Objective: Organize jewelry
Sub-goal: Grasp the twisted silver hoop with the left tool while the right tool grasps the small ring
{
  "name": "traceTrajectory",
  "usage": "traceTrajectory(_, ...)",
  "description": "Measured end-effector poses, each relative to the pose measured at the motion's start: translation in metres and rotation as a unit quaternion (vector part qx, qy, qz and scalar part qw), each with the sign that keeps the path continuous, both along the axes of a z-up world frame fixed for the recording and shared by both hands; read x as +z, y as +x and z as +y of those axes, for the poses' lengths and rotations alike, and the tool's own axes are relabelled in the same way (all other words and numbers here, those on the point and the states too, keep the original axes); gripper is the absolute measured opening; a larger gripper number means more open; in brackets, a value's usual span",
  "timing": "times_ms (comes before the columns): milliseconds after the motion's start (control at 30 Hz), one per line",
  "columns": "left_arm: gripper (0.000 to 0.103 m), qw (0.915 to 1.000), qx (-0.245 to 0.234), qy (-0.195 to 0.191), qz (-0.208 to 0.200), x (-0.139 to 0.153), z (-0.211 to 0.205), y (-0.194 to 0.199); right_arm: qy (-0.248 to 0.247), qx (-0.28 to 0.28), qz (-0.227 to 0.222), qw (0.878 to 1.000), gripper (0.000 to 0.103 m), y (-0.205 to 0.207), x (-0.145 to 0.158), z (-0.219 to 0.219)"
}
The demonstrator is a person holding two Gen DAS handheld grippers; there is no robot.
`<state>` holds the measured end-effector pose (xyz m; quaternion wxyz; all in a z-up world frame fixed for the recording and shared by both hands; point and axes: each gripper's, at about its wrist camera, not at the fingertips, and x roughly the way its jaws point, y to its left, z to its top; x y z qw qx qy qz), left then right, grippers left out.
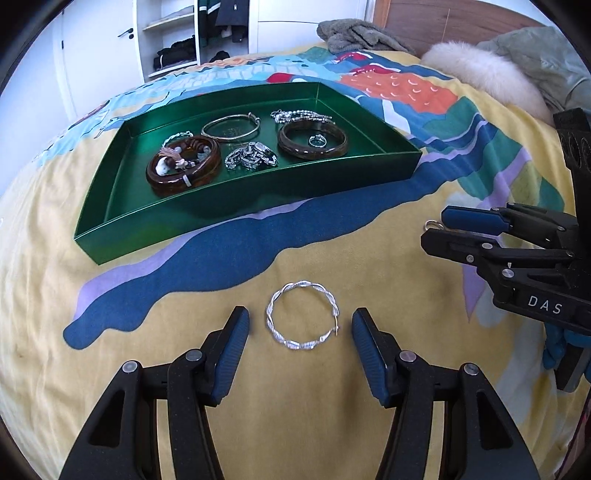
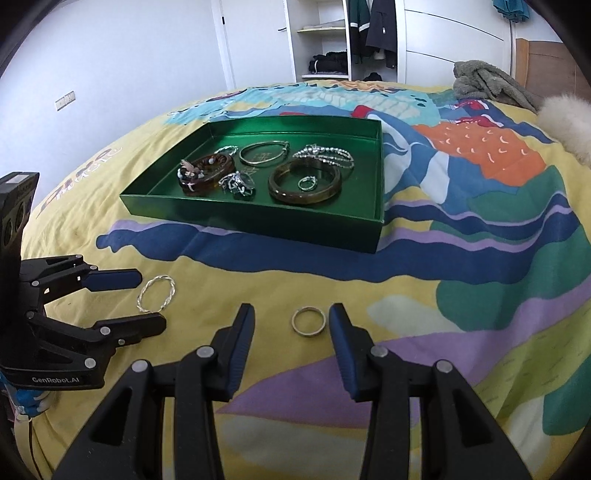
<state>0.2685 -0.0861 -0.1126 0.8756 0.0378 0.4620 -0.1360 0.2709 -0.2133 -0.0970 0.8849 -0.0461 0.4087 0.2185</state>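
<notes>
A twisted silver bracelet (image 1: 301, 316) lies on the bedspread between the open fingers of my left gripper (image 1: 300, 321); it also shows in the right wrist view (image 2: 156, 294), between the left gripper (image 2: 149, 301) fingers. A small silver ring (image 2: 308, 321) lies between the open fingers of my right gripper (image 2: 291, 320), nearer the right finger. In the left wrist view the right gripper (image 1: 434, 230) stands at the right with the ring (image 1: 431, 224) at its tips. A green tray (image 1: 236, 206) farther back holds several bangles, chains and a ring.
The tray (image 2: 258, 218) sits mid-bed on a colourful yellow bedspread. A grey garment (image 1: 360, 35) and a fluffy white fur piece (image 1: 484, 74) lie near the wooden headboard. An open wardrobe (image 2: 332, 40) stands behind the bed.
</notes>
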Motion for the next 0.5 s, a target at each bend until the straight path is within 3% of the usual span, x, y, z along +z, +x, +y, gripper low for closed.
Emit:
traceTrajectory(133, 0.051, 0.9999, -0.002, 0.012, -0.004, -0.004, -0.006, 0.004, -0.004, 0.0, 0.011, 1.0, 0.039, 0.007, -0.01, -0.001)
traceTrajectory(233, 0.041, 0.9997, -0.01, 0.02, -0.005, -0.008, -0.011, 0.006, -0.007, -0.003, 0.015, 1.0, 0.03, 0.01, -0.015, 0.0)
traceTrajectory(333, 0.041, 0.9996, -0.013, 0.023, -0.008, -0.01, -0.014, 0.007, -0.003, -0.009, 0.018, 1.0, 0.02, 0.012, -0.018, -0.004)
traceTrajectory(500, 0.04, 0.9996, -0.013, 0.024, -0.01, -0.01, -0.016, 0.008, 0.011, -0.018, 0.02, 1.0, 0.019, 0.011, -0.02, -0.009)
